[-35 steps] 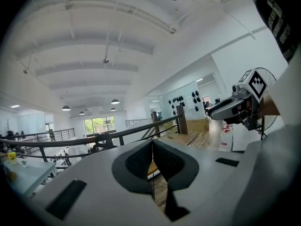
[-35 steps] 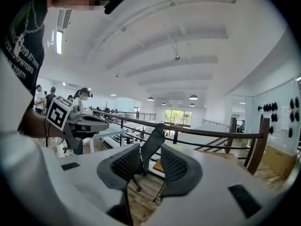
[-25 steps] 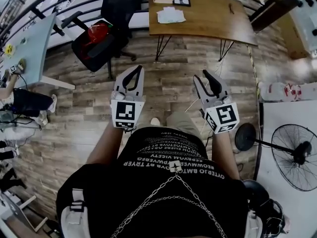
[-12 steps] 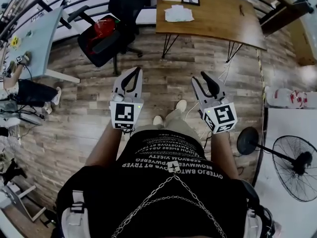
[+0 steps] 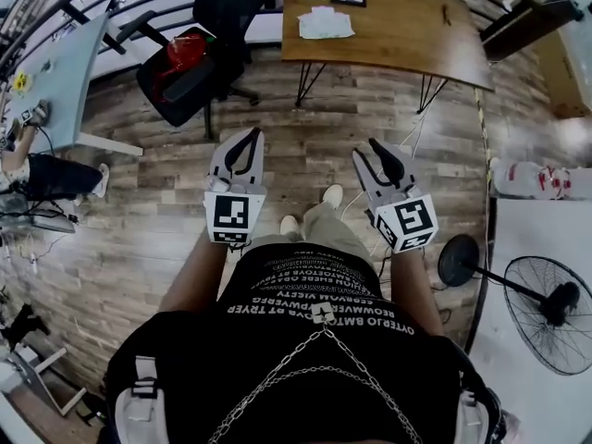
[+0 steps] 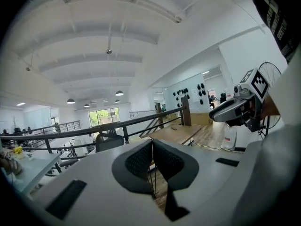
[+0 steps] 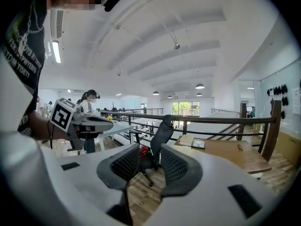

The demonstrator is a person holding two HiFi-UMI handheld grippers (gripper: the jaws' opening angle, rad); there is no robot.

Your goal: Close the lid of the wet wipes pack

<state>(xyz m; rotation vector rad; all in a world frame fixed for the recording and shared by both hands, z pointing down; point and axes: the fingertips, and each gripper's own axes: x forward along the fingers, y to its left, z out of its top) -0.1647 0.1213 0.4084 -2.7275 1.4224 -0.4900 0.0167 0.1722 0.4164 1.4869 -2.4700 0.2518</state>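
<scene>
A shoe (image 5: pixel 333 195) had stepped forward at mid-frame, so this was approach only. The wet wipes pack (image 5: pixel 325 23) lay well apart on the wooden table (image 5: pixel 407 35), upper centre. The left gripper (image 5: pixel 250 133) had its jaws together, the right gripper (image 5: pixel 367 149) apart, both empty.

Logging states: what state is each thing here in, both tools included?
Left tool: shut, empty.
Right tool: open, empty.
Wipes pack: lying on the table, untouched; lid too far to tell.
Chair: unoccupied, red thing on its seat.
Fan: running or not, cannot tell.
</scene>
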